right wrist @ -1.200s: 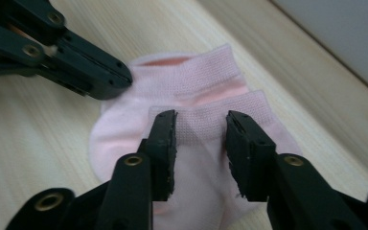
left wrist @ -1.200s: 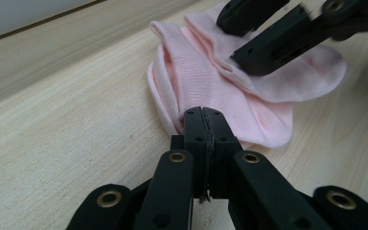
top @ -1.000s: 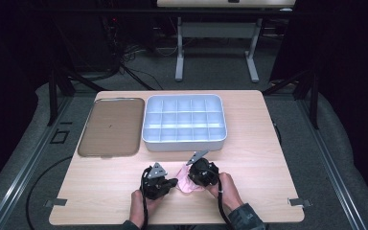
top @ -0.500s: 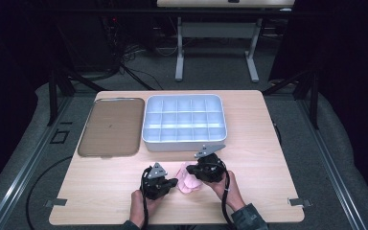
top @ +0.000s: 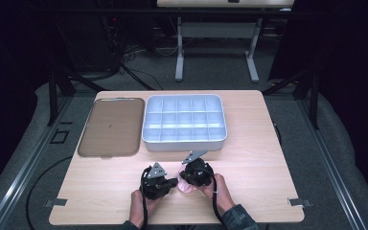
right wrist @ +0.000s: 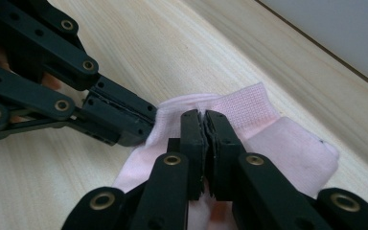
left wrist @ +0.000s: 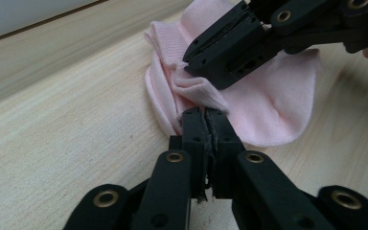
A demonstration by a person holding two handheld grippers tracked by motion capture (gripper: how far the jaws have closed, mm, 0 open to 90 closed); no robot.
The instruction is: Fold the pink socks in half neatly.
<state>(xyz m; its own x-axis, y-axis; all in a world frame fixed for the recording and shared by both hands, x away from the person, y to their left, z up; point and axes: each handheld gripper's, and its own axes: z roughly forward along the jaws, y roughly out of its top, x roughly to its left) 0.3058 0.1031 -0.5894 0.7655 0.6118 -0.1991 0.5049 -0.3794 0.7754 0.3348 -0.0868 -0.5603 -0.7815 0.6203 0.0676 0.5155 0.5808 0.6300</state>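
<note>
Both grippers at the tabletop's (top: 249, 143) near edge: left gripper (left wrist: 205, 115) and right gripper (right wrist: 203, 117) each have fingers clamped on the pink sock (left wrist: 278, 100). Left fingers just eased slightly.

A small pink sock (left wrist: 273, 103) lies crumpled on the desk (top: 268, 158) near its front edge, about midway along it. Its ribbed cuff (right wrist: 247, 108) is bunched into folds, while the smooth foot part spreads flat on the wood.

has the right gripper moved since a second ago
Yes. In the high view the right gripper has shifted slightly toward the near table edge, away from the divided tray, staying on the pink sock.
</note>
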